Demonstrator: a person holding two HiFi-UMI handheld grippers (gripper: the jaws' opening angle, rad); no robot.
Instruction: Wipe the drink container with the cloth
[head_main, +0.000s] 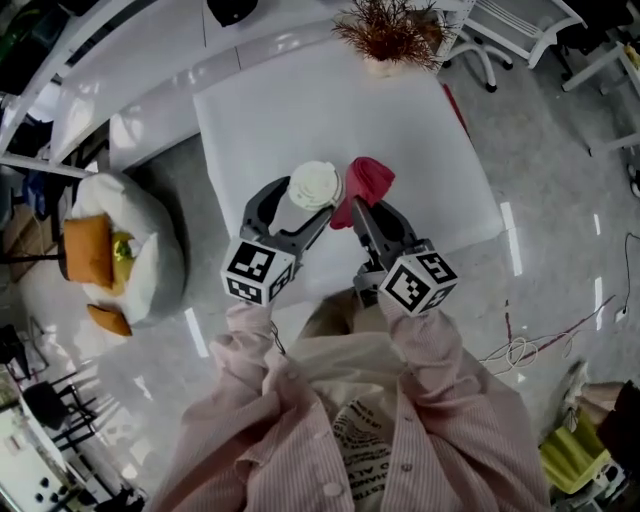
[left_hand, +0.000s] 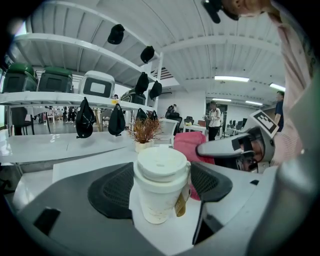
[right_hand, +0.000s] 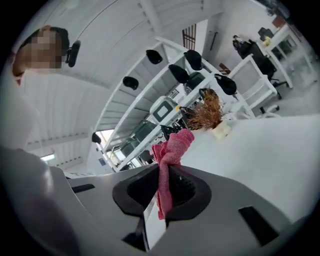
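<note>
A white paper drink cup (head_main: 316, 186) with a white lid is held between the jaws of my left gripper (head_main: 306, 208), above the white table (head_main: 300, 120). In the left gripper view the cup (left_hand: 160, 185) stands upright between the two dark pads, a small tan tag on its right side. My right gripper (head_main: 356, 212) is shut on a pink cloth (head_main: 367, 183), which bunches up just right of the cup's lid. The cloth (right_hand: 172, 155) hangs pinched between the jaws of the right gripper (right_hand: 167, 187). From the left gripper, the cloth (left_hand: 192, 145) shows behind the cup.
A dried plant in a small pot (head_main: 388, 35) stands at the table's far edge. A white beanbag with orange cushions (head_main: 120, 250) lies on the floor at the left. White chairs (head_main: 510, 30) stand at the far right. Shelves with black caps (left_hand: 85, 117) run behind the table.
</note>
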